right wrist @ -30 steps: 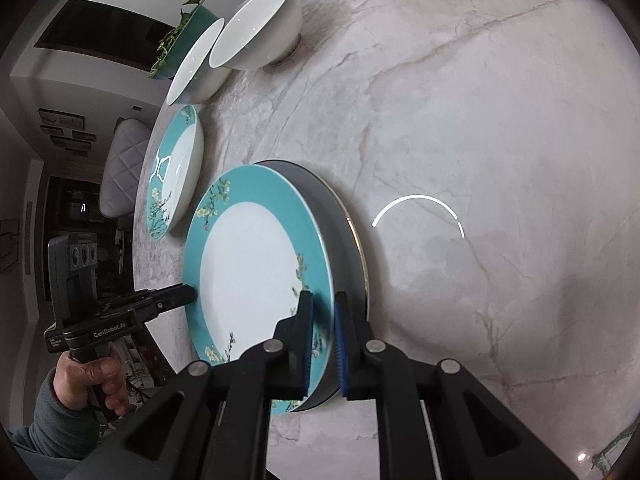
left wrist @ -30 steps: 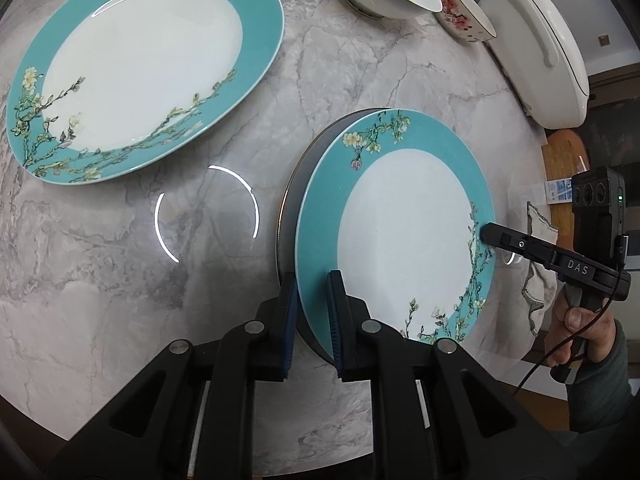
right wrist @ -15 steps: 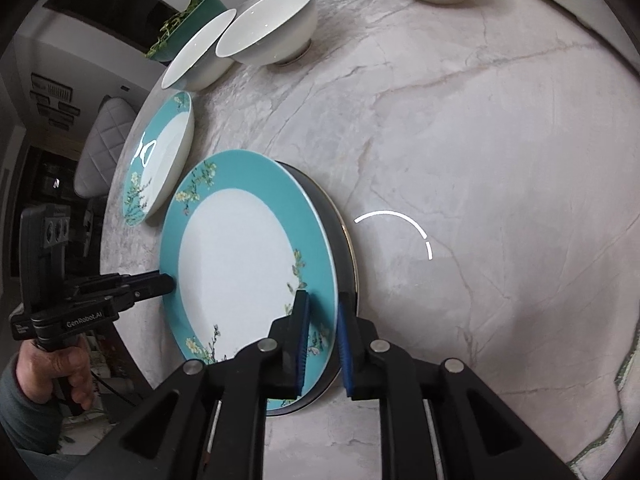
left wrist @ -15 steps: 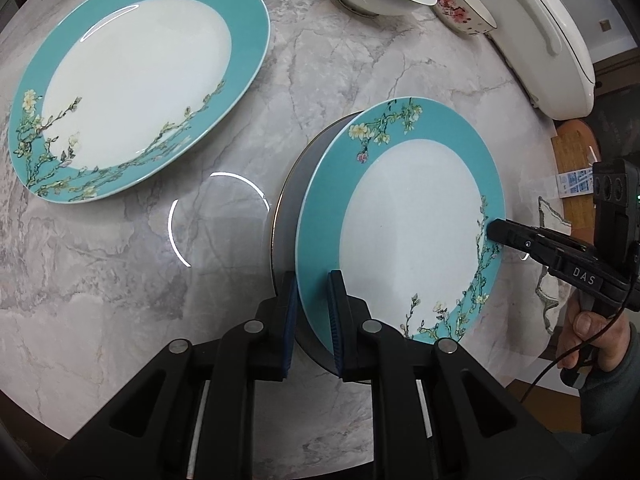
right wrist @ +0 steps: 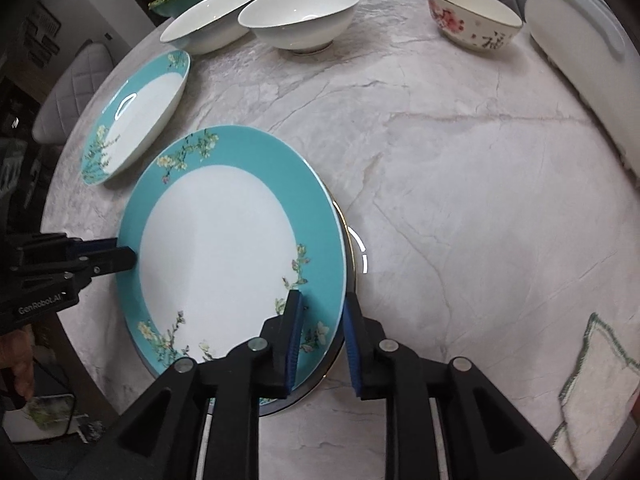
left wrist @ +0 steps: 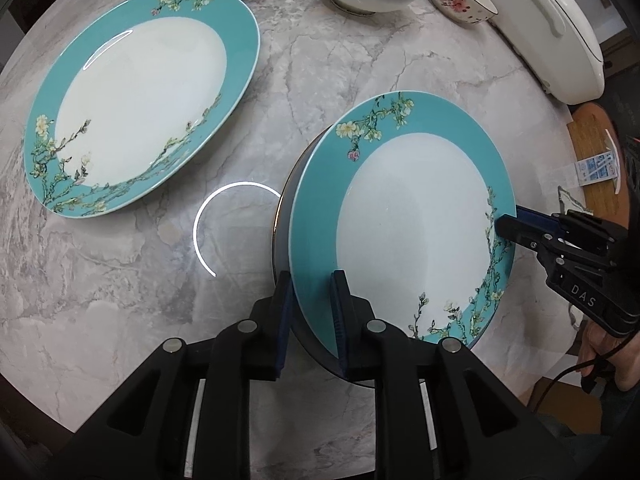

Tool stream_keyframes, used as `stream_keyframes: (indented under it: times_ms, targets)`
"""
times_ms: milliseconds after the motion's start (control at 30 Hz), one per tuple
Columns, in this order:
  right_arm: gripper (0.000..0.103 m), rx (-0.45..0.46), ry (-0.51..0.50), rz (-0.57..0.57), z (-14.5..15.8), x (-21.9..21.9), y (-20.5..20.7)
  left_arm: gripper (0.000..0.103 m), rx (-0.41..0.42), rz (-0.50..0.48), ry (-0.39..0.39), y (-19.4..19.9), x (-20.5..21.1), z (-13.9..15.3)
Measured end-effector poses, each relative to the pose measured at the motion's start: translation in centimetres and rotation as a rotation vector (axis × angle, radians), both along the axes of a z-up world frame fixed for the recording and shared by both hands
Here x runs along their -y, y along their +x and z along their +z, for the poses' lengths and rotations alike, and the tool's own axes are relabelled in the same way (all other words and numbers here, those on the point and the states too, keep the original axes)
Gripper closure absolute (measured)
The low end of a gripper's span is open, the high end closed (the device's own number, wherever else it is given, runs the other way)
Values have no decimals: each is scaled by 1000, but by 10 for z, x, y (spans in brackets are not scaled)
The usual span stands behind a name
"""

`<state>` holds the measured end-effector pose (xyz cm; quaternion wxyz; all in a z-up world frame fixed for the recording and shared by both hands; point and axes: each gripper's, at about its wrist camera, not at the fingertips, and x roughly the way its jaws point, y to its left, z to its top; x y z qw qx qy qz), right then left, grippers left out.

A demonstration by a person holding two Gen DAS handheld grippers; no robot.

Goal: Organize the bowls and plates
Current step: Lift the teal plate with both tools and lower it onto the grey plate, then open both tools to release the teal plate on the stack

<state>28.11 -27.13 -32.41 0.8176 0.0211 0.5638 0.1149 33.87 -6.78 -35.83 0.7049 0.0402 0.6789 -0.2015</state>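
Left fingers: the left gripper (left wrist: 310, 312) had its two blue pads on either side of the teal plate's rim, a narrow gap that was opening, with a little space showing beside the rim.
Right fingers: the right gripper (right wrist: 322, 332) stood over the other edge of the same rim; its jaws were opening too, and the outer pad was clear of the rim.
Teal plate: the teal plate (left wrist: 404, 216) with a white middle and painted flowers sat on top of a grey plate (left wrist: 286, 216) with a gold edge, near the front edge of the table.
Second teal plate: a second teal plate (left wrist: 136, 104) lay flat by itself, well apart on the left.
Bowls: two white bowls (right wrist: 298, 14) sat at the far side, with a flowered bowl (right wrist: 474, 20) near them.
White pot: a big white lidded pot (left wrist: 548, 28) stood beside the flowered bowl.
Table: the marble table (right wrist: 460, 160) was round and pale.
Cloth: a white cloth (right wrist: 596, 376) with a green edge lay near the right gripper.
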Motion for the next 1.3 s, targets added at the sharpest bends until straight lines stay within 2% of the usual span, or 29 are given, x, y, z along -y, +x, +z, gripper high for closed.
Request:
stream_keyframes:
  times_ms: [133, 633, 667, 733, 767, 800, 867, 900, 933, 1000, 1067, 1100, 1167, 1233, 1300]
  targets:
    - [83, 22, -106, 37, 1, -13, -3, 83, 15, -16, 20, -3, 5, 0]
    - [83, 36, -80, -18, 2, -7, -7, 82, 47, -1, -1, -10, -3, 2]
    - [82, 37, -78, -24, 2, -6, -8, 80, 46, 0, -5, -10, -4, 2]
    - [81, 45, -75, -45, 4, -3, -10, 64, 49, -2, -5, -11, -5, 3]
    - [75, 56, -78, -62, 7, 0, -11, 38, 52, 2, -4, -12, -7, 3]
    - [71, 65, -81, -74, 8, 0, -11, 27, 57, 7, -13, -13, -10, 4]
    - [61, 95, -83, -108, 16, 6, -15, 27, 55, 11, -26, -14, -14, 4]
    - [60, 113, -77, -125, 22, 9, -16, 27, 54, 15, -30, -14, -17, 5]
    - [58, 131, -61, -141, 28, 13, -18, 27, 55, 21, -37, -14, -20, 7]
    - [47, 190, 2, -164, 48, 21, -23, 27, 63, 32, -62, -16, -27, 13]
    - [12, 268, 93, -159, 70, 25, -28, 25, 76, 62, -111, -19, -39, 25]
    - [4, 328, 180, -137, 84, 27, -32, 17, 86, 80, -142, -20, -47, 32]
    - [0, 375, 323, -74, 99, 27, -30, 12, 117, 127, -205, -20, -65, 45]
    - [0, 341, 454, -18, 104, 28, -19, 10, 127, 178, -244, -18, -80, 52]
    - [0, 323, 551, 5, 103, 29, -5, 2, 112, 259, -256, -11, -101, 56]
